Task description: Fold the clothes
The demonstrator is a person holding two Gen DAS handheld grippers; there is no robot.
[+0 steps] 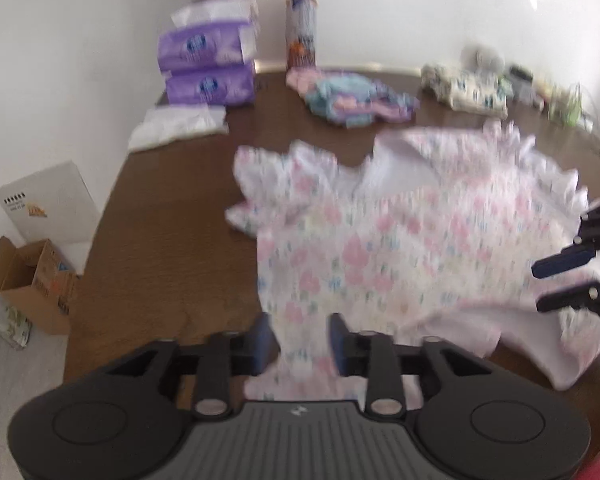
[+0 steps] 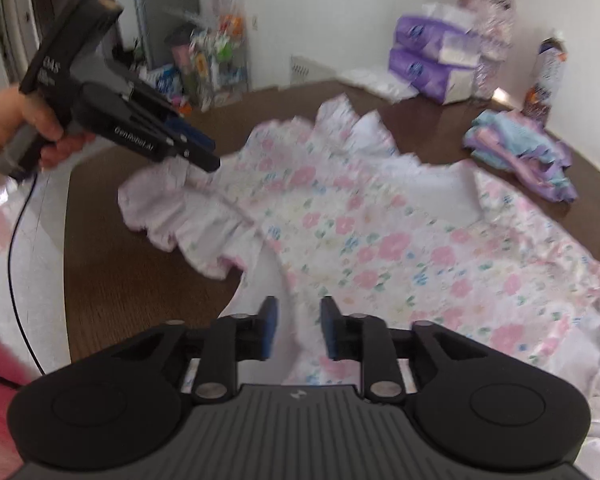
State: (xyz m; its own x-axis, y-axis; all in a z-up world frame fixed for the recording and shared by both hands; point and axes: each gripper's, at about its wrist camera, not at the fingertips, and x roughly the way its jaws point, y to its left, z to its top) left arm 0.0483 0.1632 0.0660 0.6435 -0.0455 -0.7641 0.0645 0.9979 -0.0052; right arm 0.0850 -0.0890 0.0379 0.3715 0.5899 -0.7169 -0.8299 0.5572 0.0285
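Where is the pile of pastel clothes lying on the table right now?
The pile of pastel clothes lies at the table's far edge by the wall, beyond the floral garment, right of the purple tissue packs and below the tall bottle in the left wrist view.

- Dress (image 2: 364, 232): thin soft cloth, floral print, frilly edges, matt.
- Table (image 1: 160, 248): dark wood, smooth, slight sheen.
- My left gripper (image 1: 302, 342) & right gripper (image 2: 298, 328): matt black plastic, blue rubbery-looking pads, shiny metal pins.
- Tissue packs (image 1: 208, 68): glossy purple plastic wrap.
- Box (image 1: 36, 280): plain brown cardboard.
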